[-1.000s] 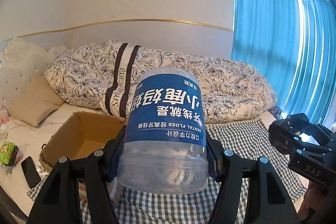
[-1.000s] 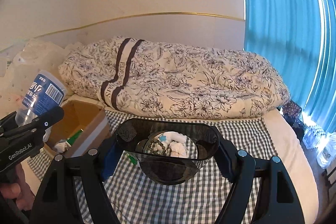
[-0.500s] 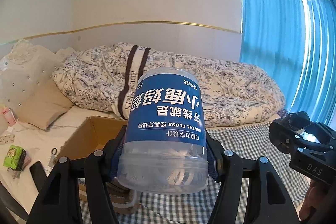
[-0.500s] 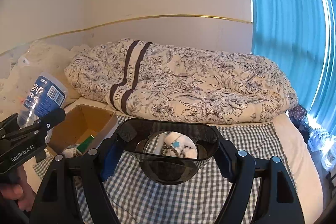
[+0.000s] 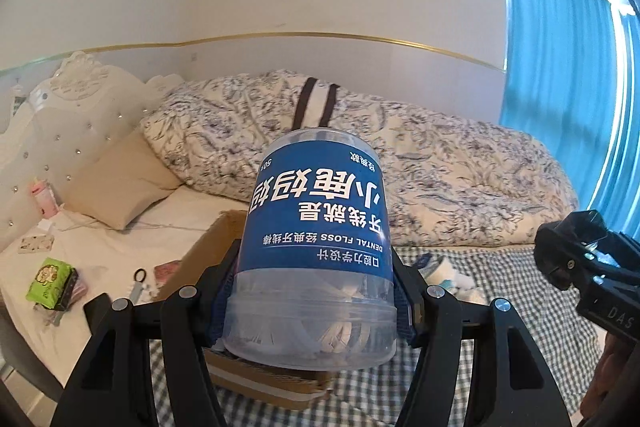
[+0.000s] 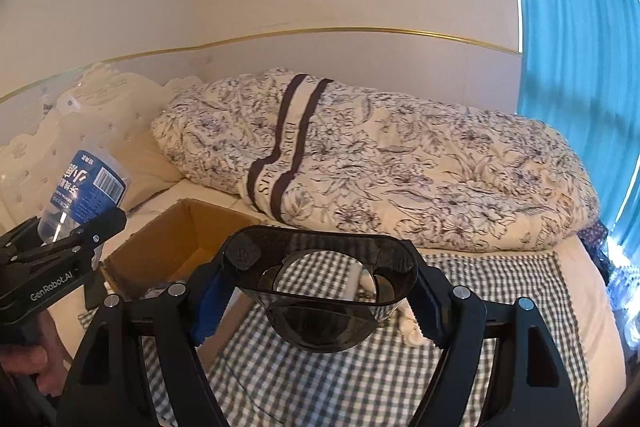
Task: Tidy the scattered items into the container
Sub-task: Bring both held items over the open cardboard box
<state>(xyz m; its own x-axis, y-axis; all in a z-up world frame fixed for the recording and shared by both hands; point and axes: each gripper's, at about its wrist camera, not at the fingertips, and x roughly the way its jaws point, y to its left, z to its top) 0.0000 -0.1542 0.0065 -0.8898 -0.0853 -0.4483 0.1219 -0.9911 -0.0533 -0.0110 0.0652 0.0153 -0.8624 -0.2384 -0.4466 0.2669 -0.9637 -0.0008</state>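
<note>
My left gripper [image 5: 314, 301] is shut on a clear dental floss jar [image 5: 316, 243] with a blue label, held upside down above the open cardboard box [image 5: 200, 259]. The jar also shows in the right wrist view [image 6: 82, 195], at the left above the box [image 6: 176, 247]. My right gripper [image 6: 320, 303] is shut on a dark smoked plastic holder [image 6: 320, 287] and holds it above the checked cloth [image 6: 460, 367], just right of the box. A few small white items [image 5: 444, 275] lie on the cloth.
A rolled floral duvet [image 6: 400, 167] lies along the back of the bed. A beige pillow [image 5: 116, 187], green packet [image 5: 50, 283], black phone [image 5: 96, 307] and small scissors [image 5: 140, 277] lie on the white sheet left of the box. Blue curtains [image 6: 580, 67] hang at the right.
Both grippers have swung left with their loads; the box now lies under the jar, and the headboard side of the bed has come into view.
</note>
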